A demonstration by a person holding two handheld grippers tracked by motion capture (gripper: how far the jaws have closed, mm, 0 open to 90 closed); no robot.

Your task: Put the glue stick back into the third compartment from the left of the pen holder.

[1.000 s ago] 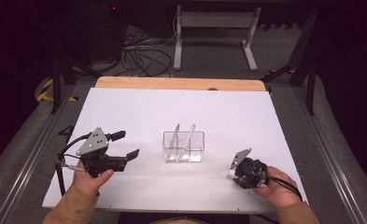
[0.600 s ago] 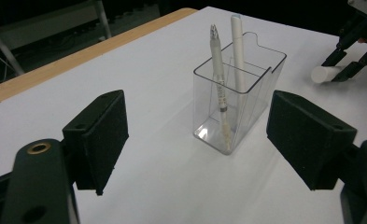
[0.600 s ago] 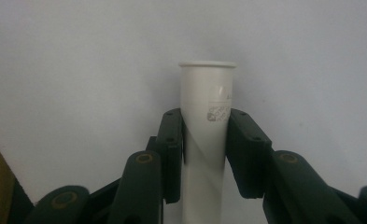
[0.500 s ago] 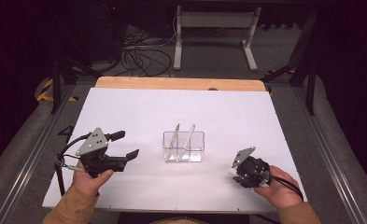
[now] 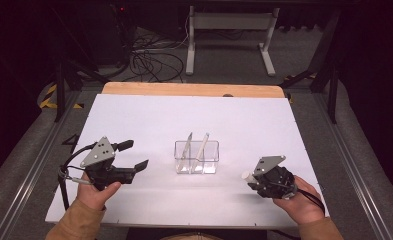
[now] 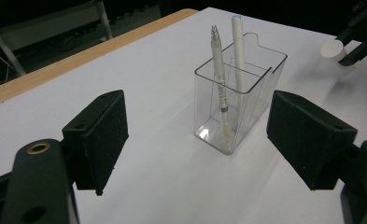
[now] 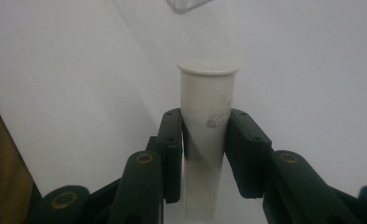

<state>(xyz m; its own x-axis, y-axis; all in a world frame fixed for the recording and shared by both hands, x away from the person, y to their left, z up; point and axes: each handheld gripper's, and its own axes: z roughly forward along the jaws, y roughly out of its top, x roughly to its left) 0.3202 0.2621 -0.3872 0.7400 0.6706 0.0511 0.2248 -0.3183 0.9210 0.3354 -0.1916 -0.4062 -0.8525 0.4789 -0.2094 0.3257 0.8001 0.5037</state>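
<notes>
White tube (image 7: 208, 135) clamped in right claw (image 7: 204, 140); left claw (image 6: 197, 140) apart, facing pen holder (image 6: 246, 88).

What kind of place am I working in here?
Probably a lab or workshop recording bench, not a home. A white tabletop on a wooden board sits over grey floor, with loose cables and a metal stand behind, in a dark room. On it stands a clear organizer.
</notes>
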